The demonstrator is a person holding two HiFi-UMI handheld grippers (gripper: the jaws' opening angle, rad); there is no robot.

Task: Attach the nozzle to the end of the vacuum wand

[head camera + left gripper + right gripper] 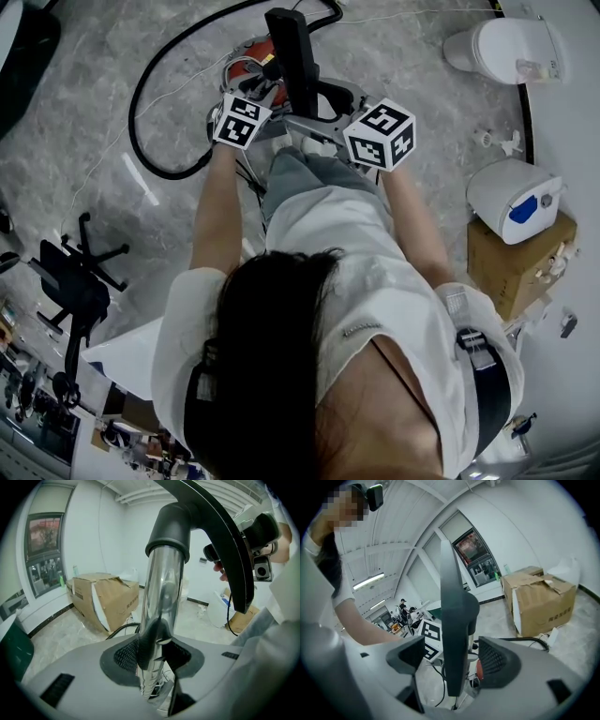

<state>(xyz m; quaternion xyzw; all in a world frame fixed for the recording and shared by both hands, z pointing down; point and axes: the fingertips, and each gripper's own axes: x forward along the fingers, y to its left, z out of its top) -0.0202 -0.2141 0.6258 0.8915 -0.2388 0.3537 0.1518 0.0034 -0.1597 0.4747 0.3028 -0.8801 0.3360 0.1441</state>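
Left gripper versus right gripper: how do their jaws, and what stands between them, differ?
The left gripper is clamped on the shiny metal wand. The right gripper stands open and does not touch the black nozzle between its jaws. Both have an upright piece between their jaws.

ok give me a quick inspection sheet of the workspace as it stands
surface: grey marbled floor; the work is done above it
job's things: chrome wand; the collar of the black nozzle sits over the wand's end
clutter: red vacuum body; cardboard box with a white and blue appliance on top; black office chair
grippers: left gripper has its jaws shut on the wand; right gripper has its jaws wide apart, with the nozzle between them and the pads off it
cables: black hose loops across the floor
surroundings: torn cardboard box by the wall; people far off
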